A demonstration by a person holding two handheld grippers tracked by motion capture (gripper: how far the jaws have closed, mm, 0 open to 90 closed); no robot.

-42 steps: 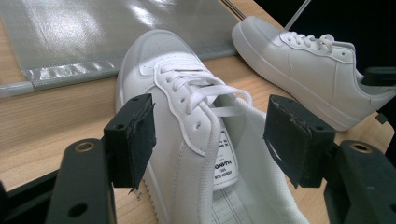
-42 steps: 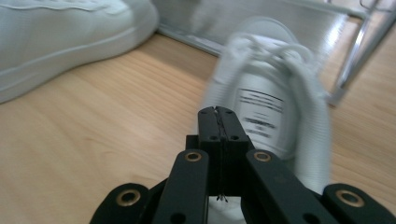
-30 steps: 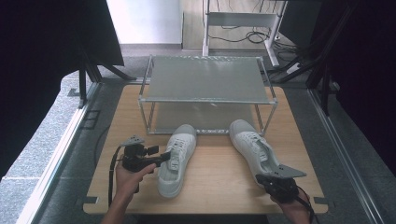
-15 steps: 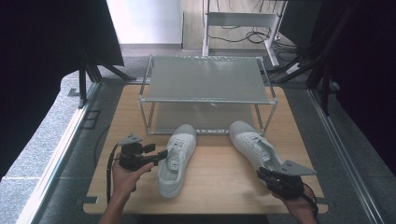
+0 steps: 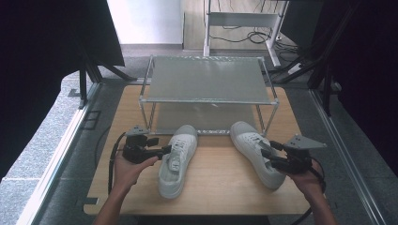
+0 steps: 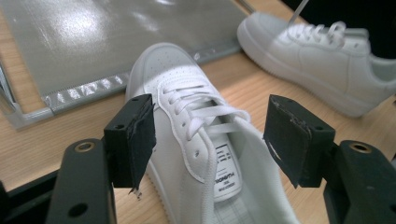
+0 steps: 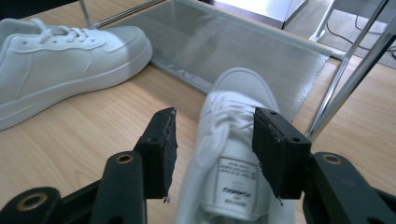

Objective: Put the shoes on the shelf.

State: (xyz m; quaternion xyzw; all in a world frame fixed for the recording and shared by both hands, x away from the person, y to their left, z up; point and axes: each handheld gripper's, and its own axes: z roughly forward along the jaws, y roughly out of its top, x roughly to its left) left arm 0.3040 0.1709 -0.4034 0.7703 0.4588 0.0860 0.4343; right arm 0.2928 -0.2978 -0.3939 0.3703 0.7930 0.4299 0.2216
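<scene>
We see first the light wooden table [image 5: 220, 187], which carries everything. On its far half stands the metal wire rack with two grey shelves [image 5: 206, 79]; its lower shelf lies almost on the table top.

In front of the rack, on the near half of the table, lie two white leather lace-up sneakers, both with the toe pointing to the far side, toward the rack. The left white sneaker [image 5: 177, 159] is left of the middle, and its toe reaches the edge of the lower shelf. The right white sneaker [image 5: 256, 152] lies well apart from it on the right, a little turned, with the toe to the far left.

The left gripper [image 5: 165, 151] comes from the left and its tips are at the left side of the left sneaker. In the left gripper view its jaws are spread wide around the laces and the tongue of this sneaker [image 6: 205, 140], and the pads do not touch it.

The right gripper [image 5: 265, 153] is over the heel part of the right sneaker. Its jaws have just been opening; in the right gripper view they stand apart on both sides of the tongue [image 7: 233, 154], with the sneaker between them but not pressed.
</scene>
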